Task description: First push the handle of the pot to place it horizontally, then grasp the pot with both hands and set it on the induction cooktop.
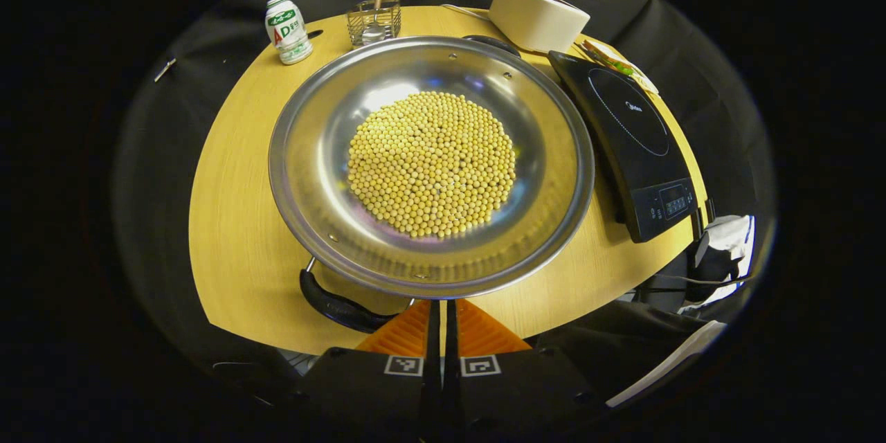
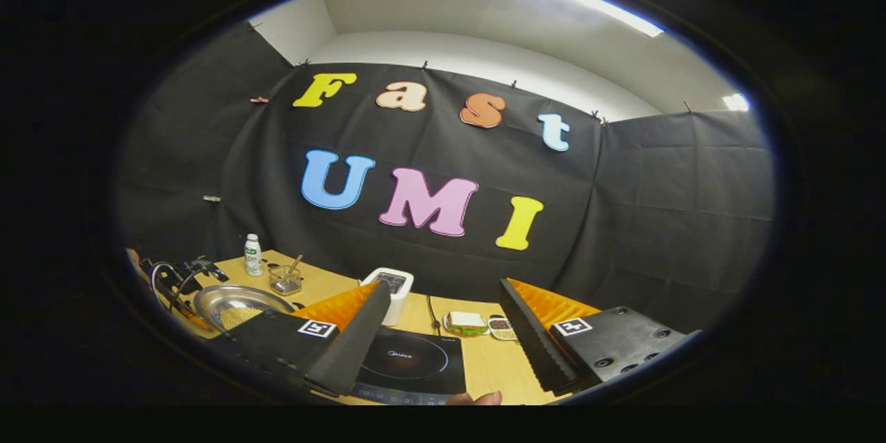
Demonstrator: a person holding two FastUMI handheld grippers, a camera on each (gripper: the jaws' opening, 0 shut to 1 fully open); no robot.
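Note:
A wide steel pot [image 1: 554,124] holding a layer of yellow beans sits on the wooden table [image 1: 235,208]. One black handle [image 1: 336,304] sticks out at its near left rim, and a second one [image 1: 493,43] is at the far rim. My left gripper [image 1: 441,308] is shut with nothing between its fingers, its tips at the pot's near rim just right of the near handle. The black induction cooktop [image 1: 626,124] lies to the pot's right. In the right gripper view my right gripper [image 2: 443,285] is open above the cooktop [image 2: 408,360], with the pot [image 2: 235,304] far to the left.
Behind the pot stand a small white bottle [image 1: 287,29], a wire holder with a spoon [image 1: 374,19] and a white round appliance [image 1: 536,15]. A sandwich [image 2: 465,322] lies beyond the cooktop. A fingertip [image 2: 477,399] shows at the table's near edge.

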